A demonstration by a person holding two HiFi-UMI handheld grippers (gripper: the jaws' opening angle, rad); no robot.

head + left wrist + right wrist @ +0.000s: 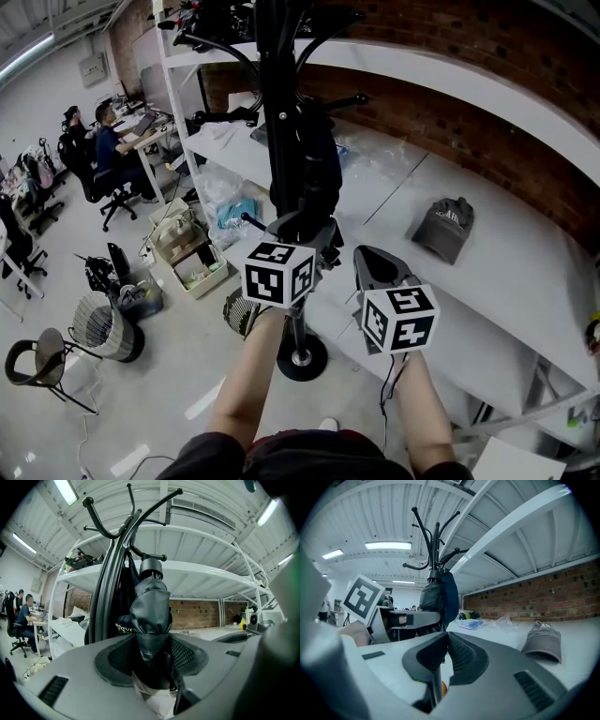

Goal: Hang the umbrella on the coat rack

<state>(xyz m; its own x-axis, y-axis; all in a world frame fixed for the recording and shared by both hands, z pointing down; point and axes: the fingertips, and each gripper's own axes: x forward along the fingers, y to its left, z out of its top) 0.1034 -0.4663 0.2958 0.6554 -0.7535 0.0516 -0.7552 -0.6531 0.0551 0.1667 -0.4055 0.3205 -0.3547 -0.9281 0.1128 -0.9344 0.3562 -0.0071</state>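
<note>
A black coat rack (273, 112) stands in front of me, its curved hooks (110, 522) spreading overhead. My left gripper (302, 234) points level at the pole and is shut on the folded black umbrella (151, 606), which stands upright between the jaws, close to the pole. Its round end (151, 569) points up toward a low hook. A dark garment (319, 164) hangs on the rack just behind it. My right gripper (380, 270) hovers to the right, shut and holding nothing. The right gripper view has the umbrella (431, 597) beside the rack (433, 541).
A long white table (487, 300) under a white shelf runs along the brick wall, with a grey cap (443, 225) and plastic bags on it. The rack's round base (302, 356) sits on the floor. Boxes (192, 258), a fan (98, 323) and seated people (103, 141) are left.
</note>
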